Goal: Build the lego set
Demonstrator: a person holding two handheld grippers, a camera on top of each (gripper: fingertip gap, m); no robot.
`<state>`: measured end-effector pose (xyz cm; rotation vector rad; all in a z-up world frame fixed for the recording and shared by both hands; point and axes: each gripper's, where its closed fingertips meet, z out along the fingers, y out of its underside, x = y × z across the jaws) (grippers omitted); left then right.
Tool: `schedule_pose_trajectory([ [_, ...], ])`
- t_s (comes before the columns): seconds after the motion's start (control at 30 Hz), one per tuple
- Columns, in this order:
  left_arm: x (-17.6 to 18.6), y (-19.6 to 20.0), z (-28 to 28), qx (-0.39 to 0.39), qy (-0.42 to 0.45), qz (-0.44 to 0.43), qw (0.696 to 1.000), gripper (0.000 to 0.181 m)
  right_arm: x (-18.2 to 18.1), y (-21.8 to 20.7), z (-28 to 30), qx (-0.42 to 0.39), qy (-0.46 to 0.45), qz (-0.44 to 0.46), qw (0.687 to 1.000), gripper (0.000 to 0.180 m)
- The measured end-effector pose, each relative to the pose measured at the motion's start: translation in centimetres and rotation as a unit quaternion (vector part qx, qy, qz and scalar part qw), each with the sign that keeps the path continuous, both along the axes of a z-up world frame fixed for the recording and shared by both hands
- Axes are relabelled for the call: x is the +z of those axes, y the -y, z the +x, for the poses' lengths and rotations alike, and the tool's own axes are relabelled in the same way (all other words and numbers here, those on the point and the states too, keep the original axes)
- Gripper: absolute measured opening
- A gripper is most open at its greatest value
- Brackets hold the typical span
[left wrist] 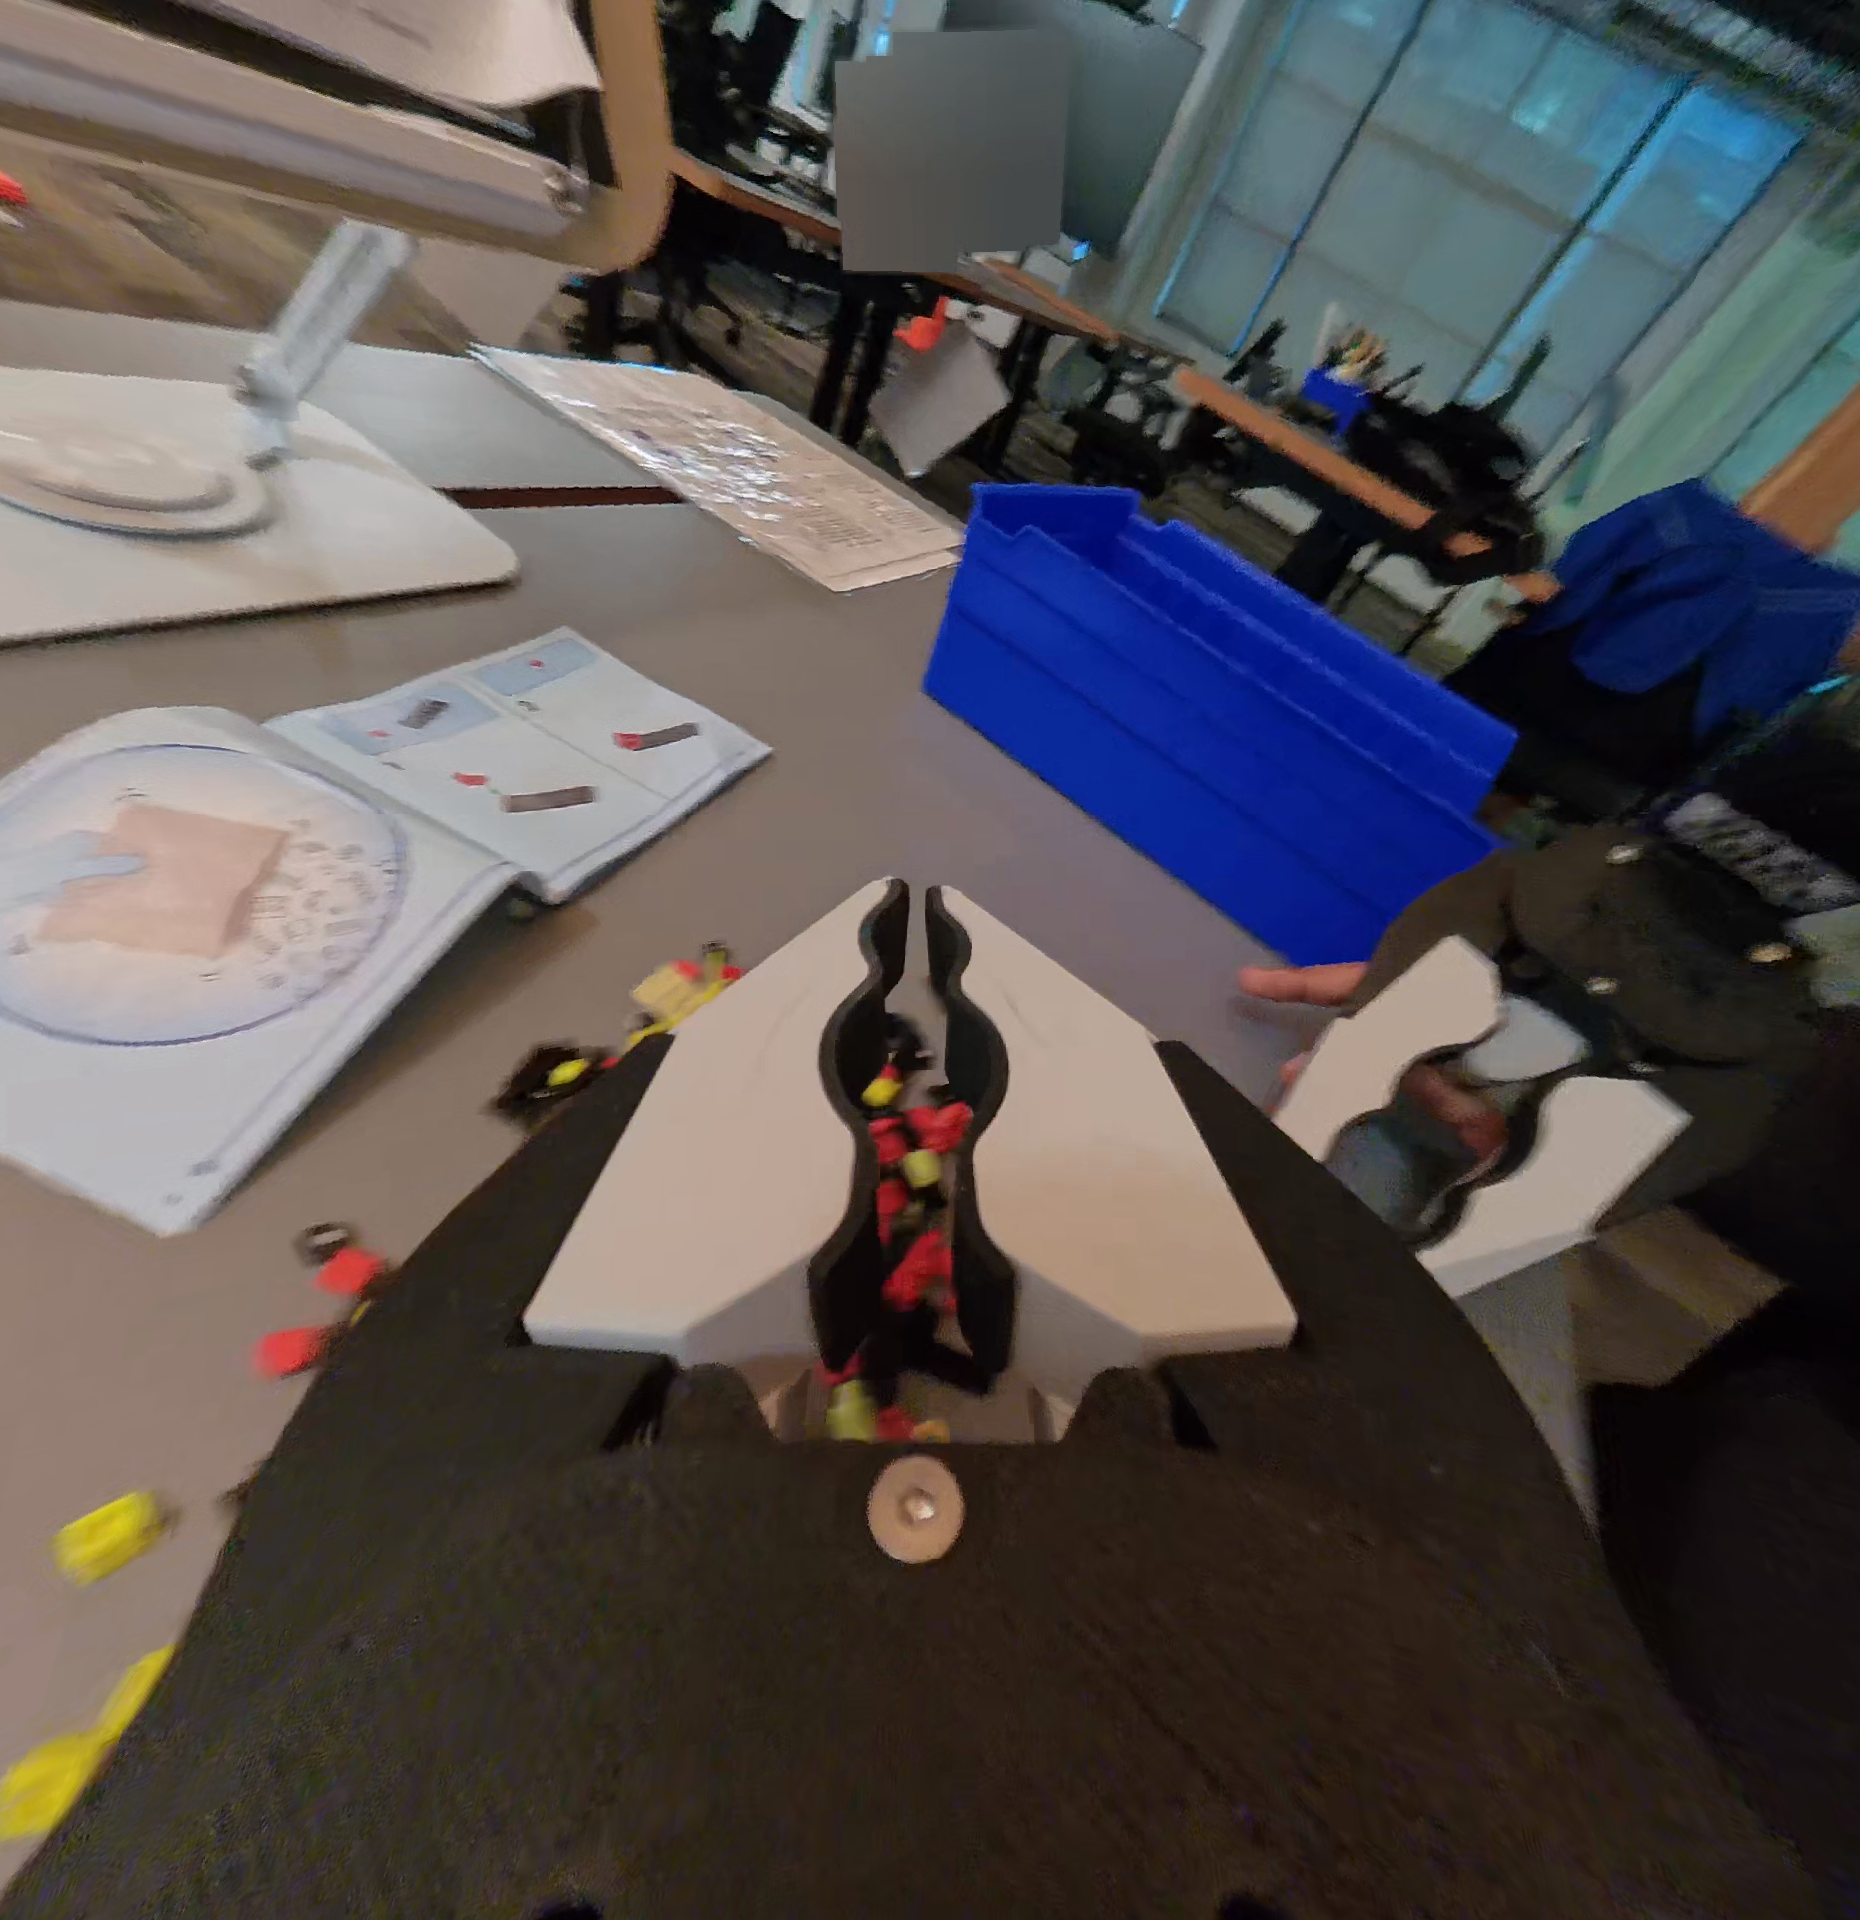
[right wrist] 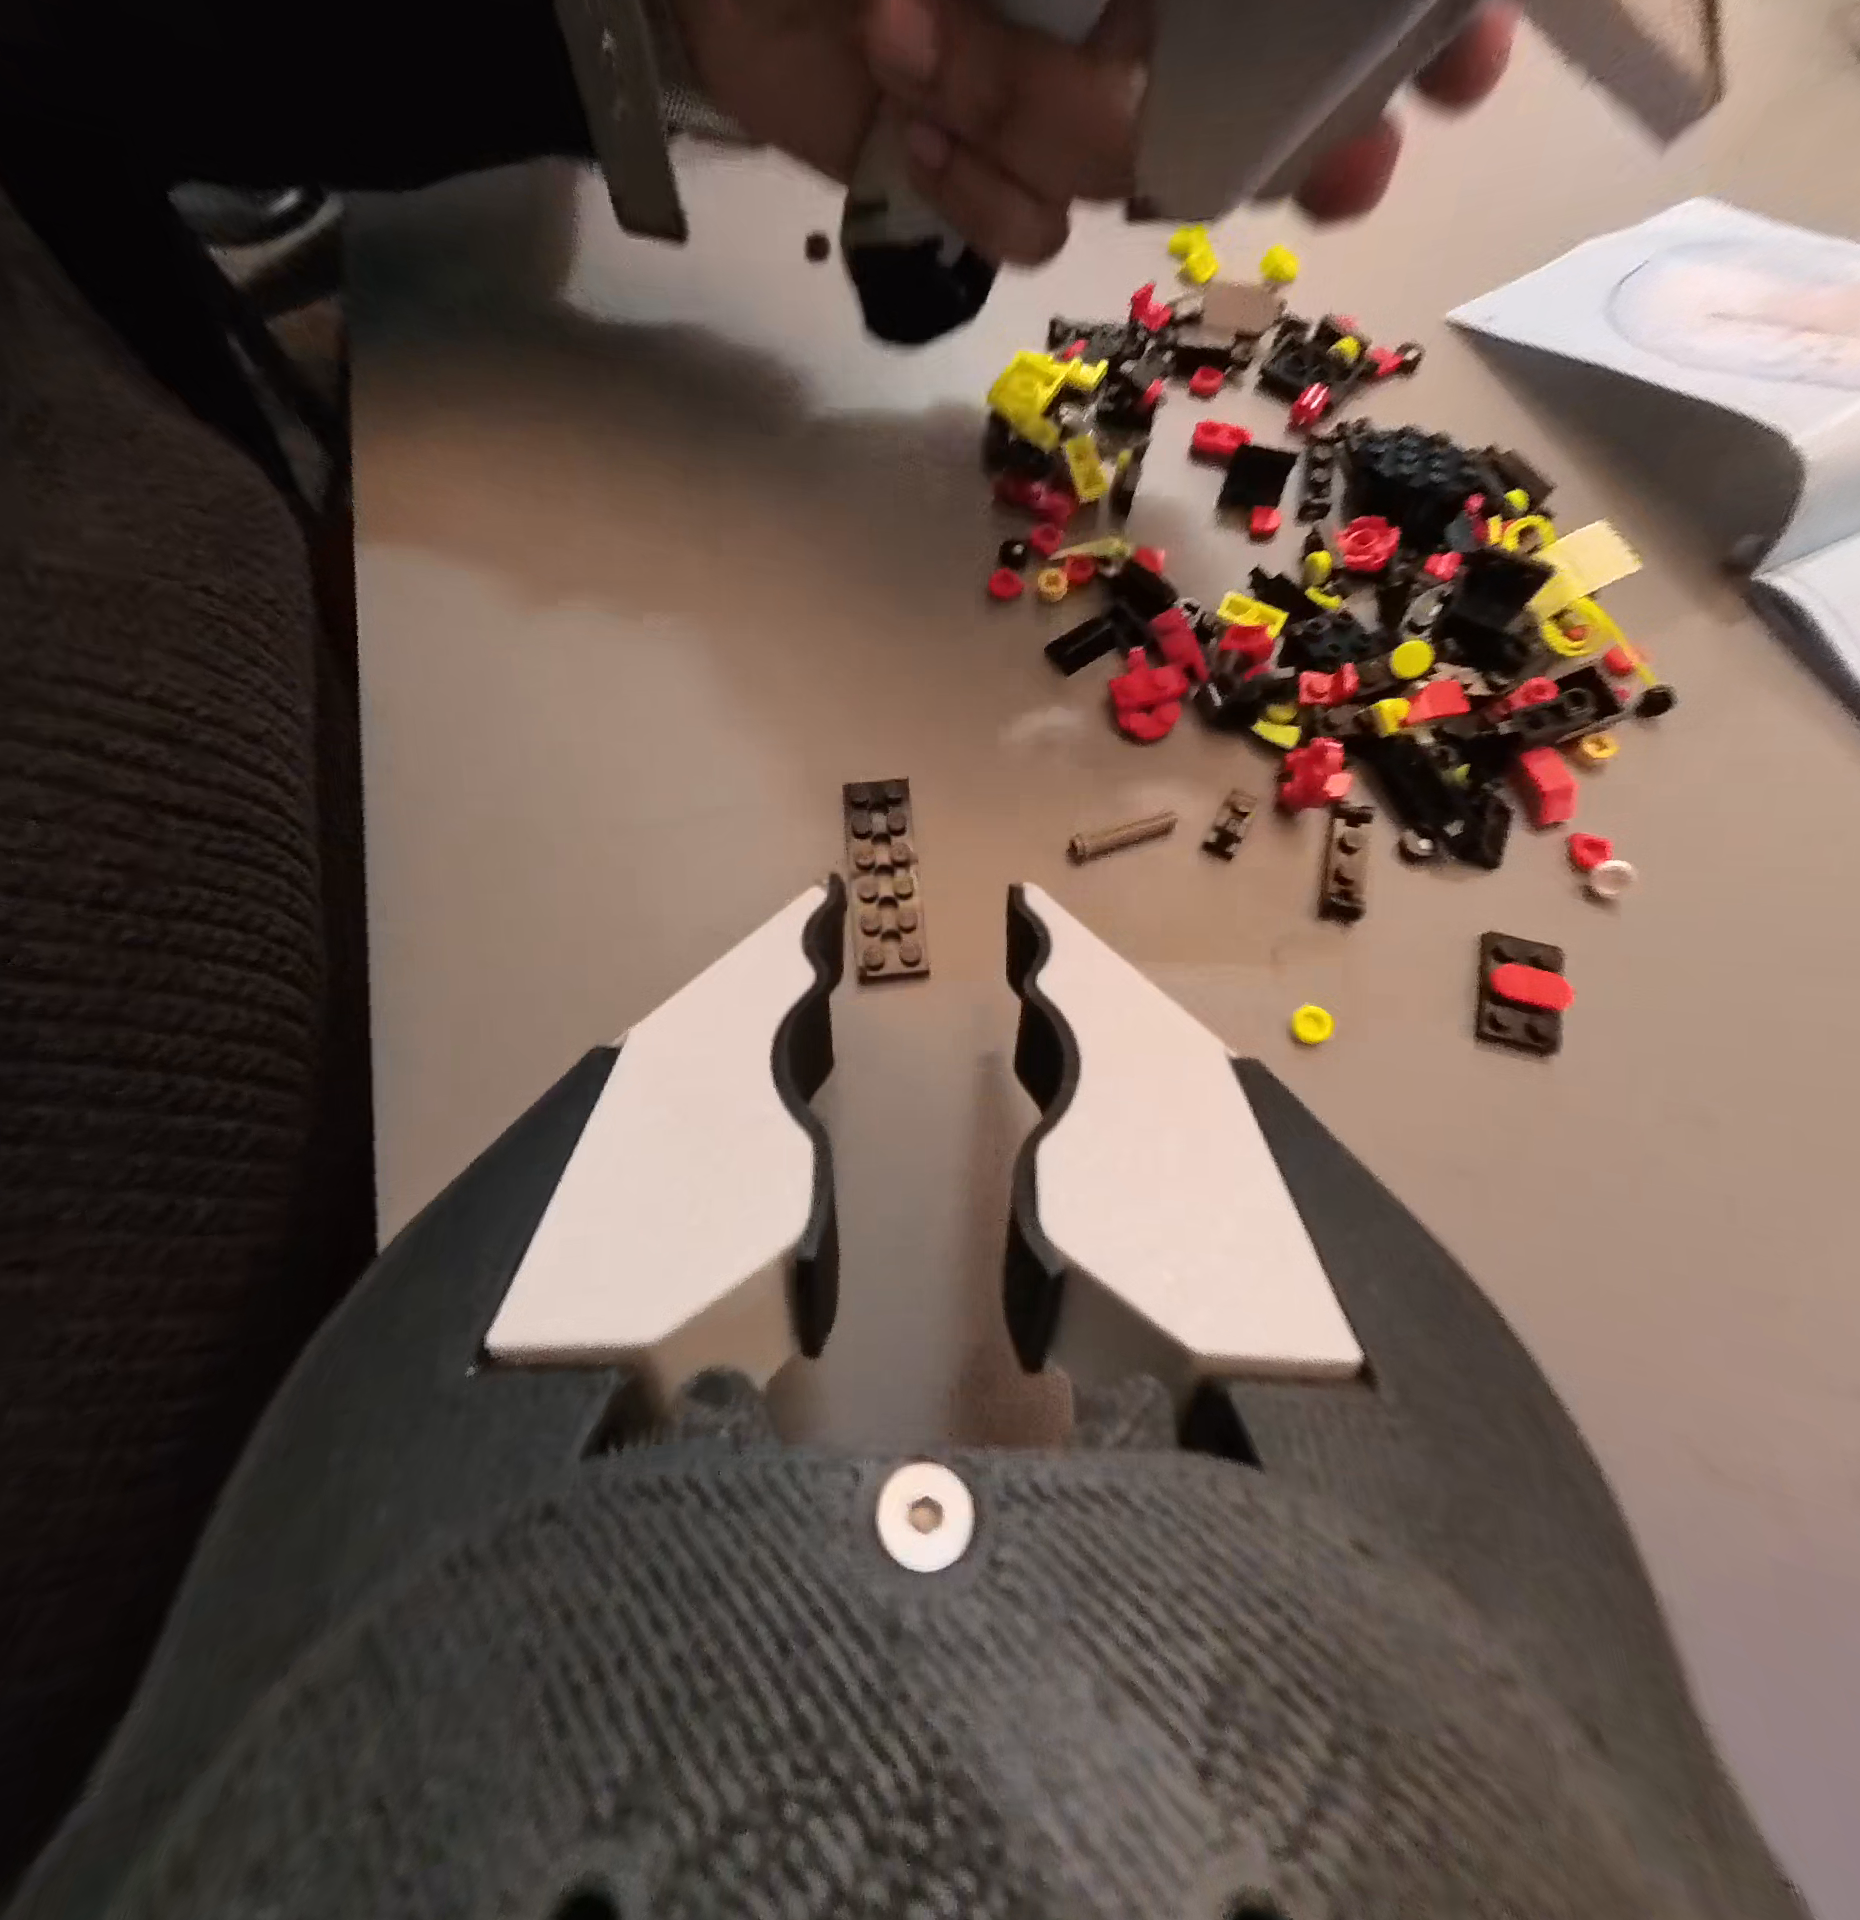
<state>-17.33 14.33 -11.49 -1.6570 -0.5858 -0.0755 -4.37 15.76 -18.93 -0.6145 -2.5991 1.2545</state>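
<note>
A pile of black, red and yellow lego pieces (right wrist: 1321,582) lies on the grey table (right wrist: 614,644). A long dark studded plate (right wrist: 884,883) lies flat, apart from the pile. My right gripper (right wrist: 921,899) is open and empty just above the table, its left fingertip beside this plate. A small black plate with a red piece (right wrist: 1520,992) on it lies to the right. My left gripper (left wrist: 915,899) is shut and empty, held above the pile; pieces (left wrist: 910,1143) show through the gap behind its tips. The open right gripper (left wrist: 1373,1164) shows at the right.
An open instruction booklet (left wrist: 365,831) lies left of the pile and also shows in the right wrist view (right wrist: 1736,343). A blue bin (left wrist: 1196,707) stands at the table's far right. A white stand base (left wrist: 230,520) and a laminated sheet (left wrist: 728,457) lie farther back. Some 15 cm of space lies between my two pairs of fingers.
</note>
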Motion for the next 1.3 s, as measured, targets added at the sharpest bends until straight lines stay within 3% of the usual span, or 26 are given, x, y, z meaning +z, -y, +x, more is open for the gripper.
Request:
schedule_pose_trajectory([
  [0.13, -0.3, 3.6, -3.1, 0.076, -0.062, -0.038, 0.994, 0.0, -1.3, 0.7, 0.4, 0.032, 0.019, 0.025, 0.999, 0.031],
  [0.3, -0.6, 4.9, -3.8, 0.096, -0.009, -0.019, 0.995, 0.009, -2.6, 1.1, 0.7, 0.055, 0.034, 0.053, 0.996, 0.03],
  [0.53, -1.8, 6.1, -4.7, 0.142, -0.044, -0.078, 0.986, 0.012, -2.8, 1.0, 0.7, 0.062, 0.042, 0.056, 0.996, 0.014],
  [1.03, -2.6, 9.5, -7.2, 0.206, -0.054, -0.121, 0.97, 0.011, -2.7, 0.3, 2.9, 0.131, 0.067, 0.045, 0.988, 0.014],
  [1.3, -2.6, 9.5, -6.8, 0.194, -0.028, -0.097, 0.976, 0.014, -2.7, -0.1, 2.3, 0.133, 0.051, 0.055, 0.988, 0.014],
])
